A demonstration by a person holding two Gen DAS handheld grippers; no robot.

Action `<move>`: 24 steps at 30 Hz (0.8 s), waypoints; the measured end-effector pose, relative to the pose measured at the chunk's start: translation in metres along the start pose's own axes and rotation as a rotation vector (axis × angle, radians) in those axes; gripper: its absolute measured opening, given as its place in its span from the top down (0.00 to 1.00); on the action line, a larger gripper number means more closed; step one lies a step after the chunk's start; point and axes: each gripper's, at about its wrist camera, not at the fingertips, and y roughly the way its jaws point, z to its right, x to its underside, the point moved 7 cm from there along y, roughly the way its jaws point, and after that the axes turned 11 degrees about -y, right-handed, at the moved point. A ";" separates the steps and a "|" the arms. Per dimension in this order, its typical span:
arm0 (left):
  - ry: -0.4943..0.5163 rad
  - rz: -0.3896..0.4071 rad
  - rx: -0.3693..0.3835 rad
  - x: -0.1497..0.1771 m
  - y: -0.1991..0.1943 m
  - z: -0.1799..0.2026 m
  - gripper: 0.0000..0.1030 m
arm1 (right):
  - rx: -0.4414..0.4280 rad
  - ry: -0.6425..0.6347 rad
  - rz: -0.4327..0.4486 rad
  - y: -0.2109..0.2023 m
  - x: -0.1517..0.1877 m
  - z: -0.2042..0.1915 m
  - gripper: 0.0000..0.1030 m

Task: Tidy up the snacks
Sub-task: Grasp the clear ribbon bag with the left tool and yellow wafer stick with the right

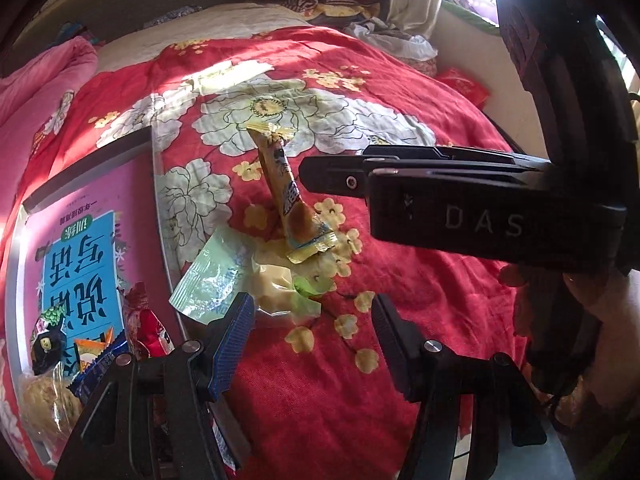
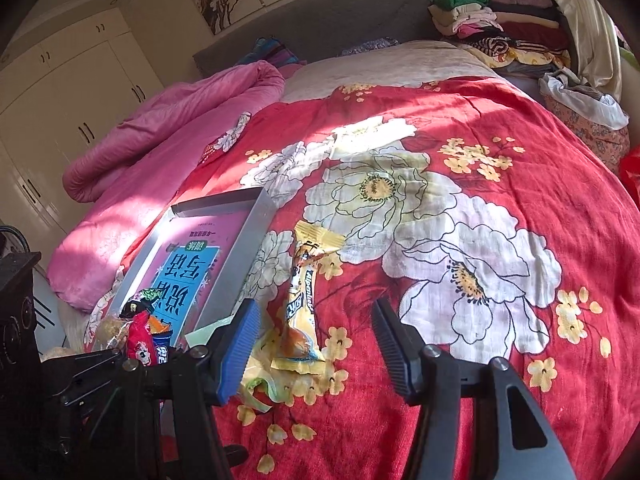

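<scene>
Yellow snack pack (image 2: pixel 300 304) between right gripper (image 2: pixel 312 344) fingers.

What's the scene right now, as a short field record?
surface: red floral bedspread
tray: at left, holds a pink book and several snacks
loose snacks: yellow stick pack; green wrapper beside it
left claw: open, empty, over the green wrapper
right claw: open, empty, near the yellow stick pack

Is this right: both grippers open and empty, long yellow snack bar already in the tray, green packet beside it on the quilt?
Not quite. The long yellow snack bar lies on the red floral quilt, outside the tray, as the right wrist view shows. The rest holds.
</scene>
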 end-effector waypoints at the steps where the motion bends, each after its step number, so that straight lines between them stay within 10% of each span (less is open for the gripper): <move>1: -0.003 -0.003 -0.003 -0.002 0.003 -0.001 0.39 | -0.006 -0.008 -0.013 0.005 0.001 -0.002 0.44; 9: -0.049 -0.037 -0.046 0.000 0.024 -0.020 0.39 | -0.051 -0.079 -0.084 0.043 0.006 -0.018 0.47; 15: -0.051 -0.032 -0.049 -0.002 0.030 -0.026 0.43 | -0.017 -0.147 -0.150 0.070 0.012 -0.025 0.74; 24: -0.025 -0.033 -0.024 -0.001 0.040 -0.016 0.63 | -0.067 -0.050 0.001 0.034 -0.005 -0.009 0.76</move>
